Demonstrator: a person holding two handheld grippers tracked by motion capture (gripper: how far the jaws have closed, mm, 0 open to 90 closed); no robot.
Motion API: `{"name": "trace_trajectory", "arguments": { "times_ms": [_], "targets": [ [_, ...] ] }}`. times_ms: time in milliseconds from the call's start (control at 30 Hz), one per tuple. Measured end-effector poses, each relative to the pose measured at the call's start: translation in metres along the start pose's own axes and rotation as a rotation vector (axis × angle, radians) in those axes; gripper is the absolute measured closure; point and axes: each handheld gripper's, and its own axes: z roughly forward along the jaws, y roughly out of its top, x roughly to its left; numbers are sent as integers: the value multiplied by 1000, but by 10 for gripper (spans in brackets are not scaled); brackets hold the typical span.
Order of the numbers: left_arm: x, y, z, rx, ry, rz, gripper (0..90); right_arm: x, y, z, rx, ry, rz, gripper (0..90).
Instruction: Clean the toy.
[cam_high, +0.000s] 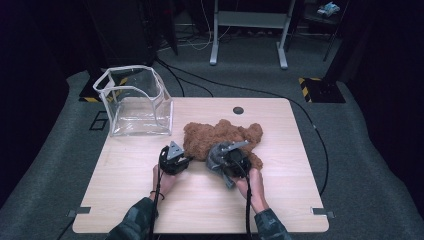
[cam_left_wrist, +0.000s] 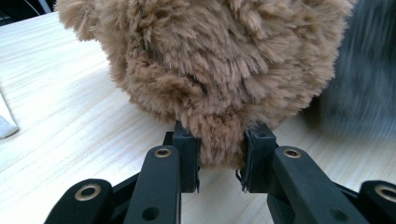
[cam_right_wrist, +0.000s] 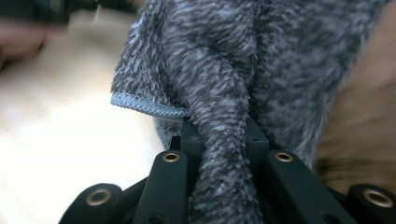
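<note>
looking down from the high view, a brown plush toy (cam_high: 220, 139) is lying near the middle of the desk (cam_high: 200, 200), with a clear plastic bin (cam_high: 135, 102) standing open at the far left corner, probably waiting to receive soft things. the left tongs (cam_high: 182, 159) are meeting the toy's near-left edge, while the right tongs (cam_high: 225, 159) are sitting at a grey fleece cloth (cam_high: 216, 156) draped against the toy's near side; two grips at once suggest one hand is anchoring the toy so the cloth can come away.

in the left gripper view, the left tongs (cam_left_wrist: 219, 161) are pinching a tuft of the plush toy (cam_left_wrist: 210, 60), its bulk resting on the desk (cam_left_wrist: 56, 93) just ahead.

in the right gripper view, the right tongs (cam_right_wrist: 223, 140) are pressing together on a bunched fold of the grey fleece cloth (cam_right_wrist: 224, 79), its stitched hem hanging free to the left, the brown fur showing at the right edge.
</note>
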Motion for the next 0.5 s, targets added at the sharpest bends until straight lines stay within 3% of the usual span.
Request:
{"name": "trace_trajectory", "arguments": {
  "times_ms": [67,100,233,367,500],
  "targets": [
    [0,0,0,0,0,0,719,-4,6,-11,-63,-41,6,768],
    [0,0,0,0,0,1,719,-4,9,-14,-68,-82,2,768],
    [0,0,0,-1,2,4,720,-5,9,-2,2,-169,-42,770],
    [-1,0,1,0,6,1,720,-2,-5,20,58,-138,-34,771],
    [-1,0,1,3,7,3,722,3,-12,30,50,-34,16,772]
  ]
}}
